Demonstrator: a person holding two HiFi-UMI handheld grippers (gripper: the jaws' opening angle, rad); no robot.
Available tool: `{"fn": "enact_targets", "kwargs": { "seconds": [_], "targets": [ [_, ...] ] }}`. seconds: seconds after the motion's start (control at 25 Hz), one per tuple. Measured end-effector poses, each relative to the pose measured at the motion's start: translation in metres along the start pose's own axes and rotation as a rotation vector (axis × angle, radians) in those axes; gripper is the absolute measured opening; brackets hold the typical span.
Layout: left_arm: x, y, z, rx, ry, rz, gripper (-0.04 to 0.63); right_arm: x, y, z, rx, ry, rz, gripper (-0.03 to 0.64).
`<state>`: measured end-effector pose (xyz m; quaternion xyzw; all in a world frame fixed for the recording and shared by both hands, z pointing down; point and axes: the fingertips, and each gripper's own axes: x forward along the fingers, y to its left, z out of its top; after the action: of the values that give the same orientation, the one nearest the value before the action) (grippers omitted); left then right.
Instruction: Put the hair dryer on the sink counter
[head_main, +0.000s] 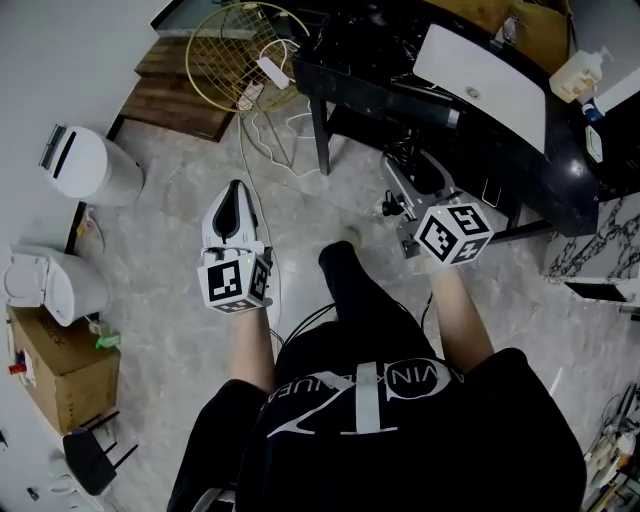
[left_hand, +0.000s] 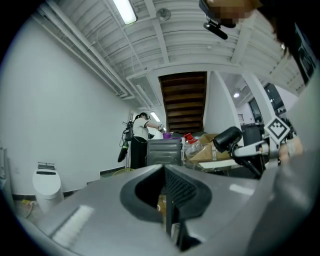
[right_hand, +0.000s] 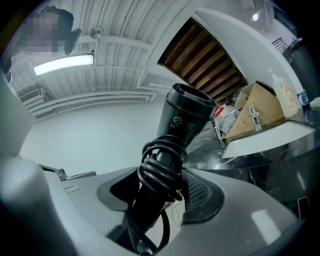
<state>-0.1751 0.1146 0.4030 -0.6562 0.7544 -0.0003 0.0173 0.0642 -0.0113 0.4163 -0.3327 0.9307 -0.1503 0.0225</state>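
My right gripper (head_main: 408, 172) is shut on the handle of the black hair dryer (head_main: 425, 170), just in front of the black sink counter (head_main: 400, 60) with its white basin (head_main: 485, 80). In the right gripper view the hair dryer (right_hand: 182, 117) stands up between the jaws, its cord wound round the handle, and the shiny counter (right_hand: 260, 145) lies to the right. My left gripper (head_main: 235, 190) hovers over the floor, shut, with nothing held. Its pads meet in the left gripper view (left_hand: 165, 200), where the hair dryer (left_hand: 227, 139) shows at the right.
A soap bottle (head_main: 578, 75) stands at the counter's far end. On the floor lie a gold wire basket (head_main: 240, 55) and a white cable (head_main: 265, 130). A white bin (head_main: 90, 165), a toilet (head_main: 50, 280) and a cardboard box (head_main: 60, 365) line the left wall. A person (left_hand: 137, 137) stands far off.
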Motion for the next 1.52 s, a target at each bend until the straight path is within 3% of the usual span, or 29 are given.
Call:
{"fn": "enact_targets", "kwargs": {
  "seconds": [0.28,0.6,1.2,1.52],
  "targets": [
    [0.087,0.017,0.009,0.027,-0.002,-0.027,0.0,0.073,-0.032,0.019,0.04,0.012,-0.009,0.259],
    [0.185,0.021,0.012,0.014,0.002,-0.081,0.0,0.147,-0.065,0.035,0.101,0.126,-0.008,0.259],
    [0.307,-0.006,0.008,0.024,0.036,-0.205,0.0,0.216,-0.119,0.051,0.206,0.235,-0.051,0.259],
    [0.398,-0.016,0.013,0.049,0.049,-0.327,0.0,0.258,-0.156,0.056,0.297,0.268,-0.147,0.259]
  ]
}}
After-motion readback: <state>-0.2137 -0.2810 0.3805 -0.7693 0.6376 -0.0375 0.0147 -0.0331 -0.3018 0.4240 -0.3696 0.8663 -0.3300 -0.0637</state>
